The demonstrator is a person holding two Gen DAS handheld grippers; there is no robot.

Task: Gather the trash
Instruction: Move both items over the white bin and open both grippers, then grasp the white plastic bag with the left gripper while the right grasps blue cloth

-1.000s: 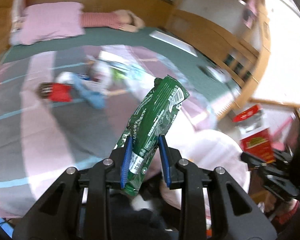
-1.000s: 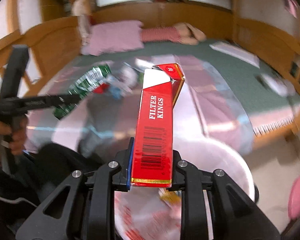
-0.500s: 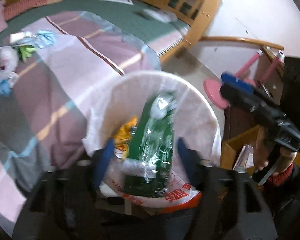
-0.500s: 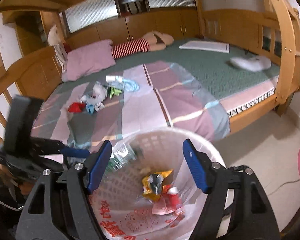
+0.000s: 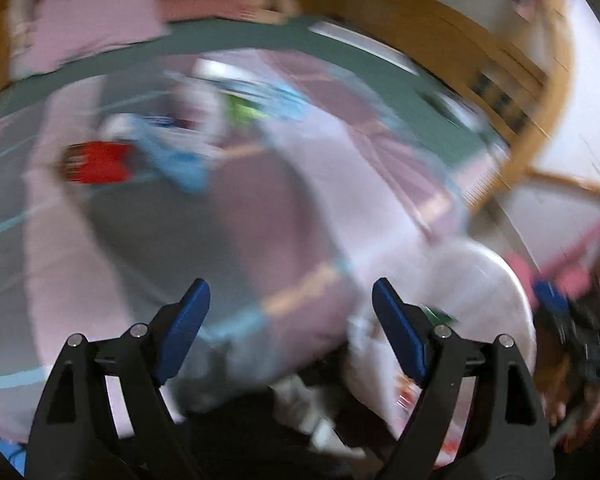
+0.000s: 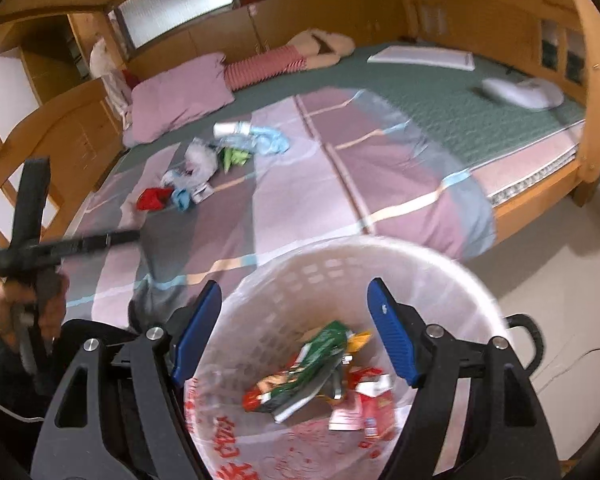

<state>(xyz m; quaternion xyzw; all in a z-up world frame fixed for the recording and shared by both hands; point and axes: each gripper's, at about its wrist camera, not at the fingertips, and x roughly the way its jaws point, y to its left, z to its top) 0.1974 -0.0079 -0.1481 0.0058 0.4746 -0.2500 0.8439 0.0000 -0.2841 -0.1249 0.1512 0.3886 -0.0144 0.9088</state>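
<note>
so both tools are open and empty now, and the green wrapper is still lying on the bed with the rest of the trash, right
Not quite. Both the left tool and the right tool are open and empty, their jaws having just been opening, but the green wrapper lies in the white basket, not on the bed. The right wrist view shows it.

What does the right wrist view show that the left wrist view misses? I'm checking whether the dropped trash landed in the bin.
Only the right wrist view looks into the white basket: the green wrapper and red carton lie inside, under the open right gripper. Only the left wrist view shows the left gripper from behind, open and empty, above the blanket. Both show the litter pile on the bed, blurred in the left view, and the basket's rim.
</note>
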